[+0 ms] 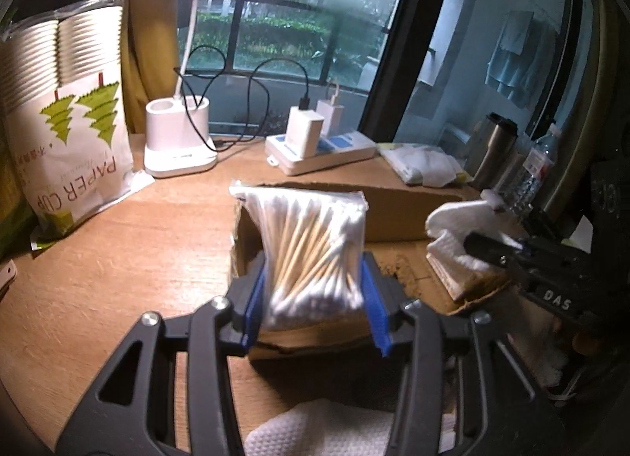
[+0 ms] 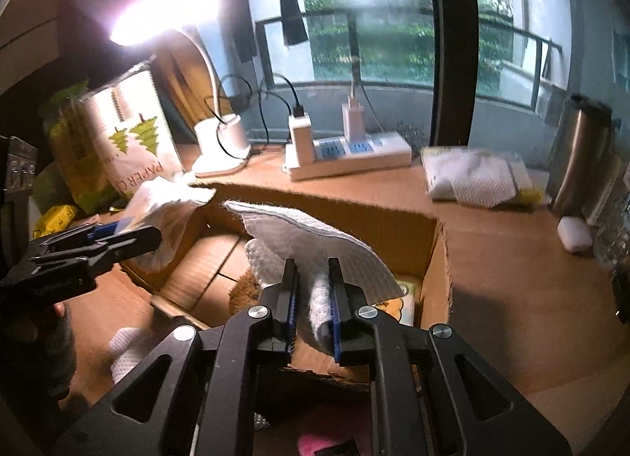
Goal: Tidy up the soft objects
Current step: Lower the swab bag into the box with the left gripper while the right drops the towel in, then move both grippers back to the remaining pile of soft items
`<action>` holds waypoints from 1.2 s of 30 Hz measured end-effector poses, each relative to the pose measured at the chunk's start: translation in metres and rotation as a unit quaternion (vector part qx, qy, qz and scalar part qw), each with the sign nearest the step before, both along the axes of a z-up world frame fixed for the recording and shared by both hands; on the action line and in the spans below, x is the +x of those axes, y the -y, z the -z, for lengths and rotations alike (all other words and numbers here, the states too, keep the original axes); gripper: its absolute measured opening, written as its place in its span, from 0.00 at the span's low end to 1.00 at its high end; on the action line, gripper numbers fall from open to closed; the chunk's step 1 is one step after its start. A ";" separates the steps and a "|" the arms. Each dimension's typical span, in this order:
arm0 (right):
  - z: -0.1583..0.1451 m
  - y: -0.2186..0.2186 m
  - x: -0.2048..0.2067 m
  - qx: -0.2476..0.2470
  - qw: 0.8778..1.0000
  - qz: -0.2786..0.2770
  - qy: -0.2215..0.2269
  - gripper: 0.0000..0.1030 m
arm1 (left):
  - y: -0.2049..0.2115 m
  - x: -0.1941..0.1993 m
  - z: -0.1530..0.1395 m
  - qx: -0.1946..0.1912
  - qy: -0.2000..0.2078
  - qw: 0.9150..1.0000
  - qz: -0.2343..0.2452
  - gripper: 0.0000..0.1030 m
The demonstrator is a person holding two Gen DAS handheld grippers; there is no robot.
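— Nearest your left lens, what sits between the left tongs (image 1: 313, 290)?

— Your blue pads press both sides of a clear bag of cotton swabs (image 1: 307, 243): pale wooden sticks with white tips, fanned out, the bag pinched at its waist and standing upright above the near edge of the cardboard box (image 1: 393, 215).

— And further right?

— You see the right tongs (image 2: 313, 298) clamped narrow on a white embossed cloth (image 2: 311, 243). Its bunched end sits squeezed between the pads, while the rest spreads like a stiff, quilted flap over the open box, whose floor shows bare brown flaps.

— What else is on the worktop (image 1: 118, 278)?

— From left to right: a pack of paper cups (image 1: 75, 133) printed with green trees, a white lamp base (image 1: 177, 141), a power strip (image 1: 323, 149) with chargers, a packet of white tissues (image 2: 476, 176), and a steel flask (image 2: 579, 152) at the far right.
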State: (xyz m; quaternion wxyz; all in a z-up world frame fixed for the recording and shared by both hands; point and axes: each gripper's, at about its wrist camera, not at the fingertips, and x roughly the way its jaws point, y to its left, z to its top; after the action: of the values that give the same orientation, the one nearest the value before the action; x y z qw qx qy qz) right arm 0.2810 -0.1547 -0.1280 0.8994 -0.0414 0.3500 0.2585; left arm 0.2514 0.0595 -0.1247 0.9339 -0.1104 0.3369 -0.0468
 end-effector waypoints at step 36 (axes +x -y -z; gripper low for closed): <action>-0.038 0.017 -0.060 0.008 0.999 0.015 0.040 0.49 | 0.021 -0.067 -0.046 0.007 0.056 0.998 0.012 0.65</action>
State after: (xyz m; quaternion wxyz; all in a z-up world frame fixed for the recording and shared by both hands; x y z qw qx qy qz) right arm 0.2210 -0.1713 -0.0905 0.9168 -0.0390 0.3122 0.2458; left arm 0.1841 0.0387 -0.0791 0.9513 -0.0968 0.2861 -0.0622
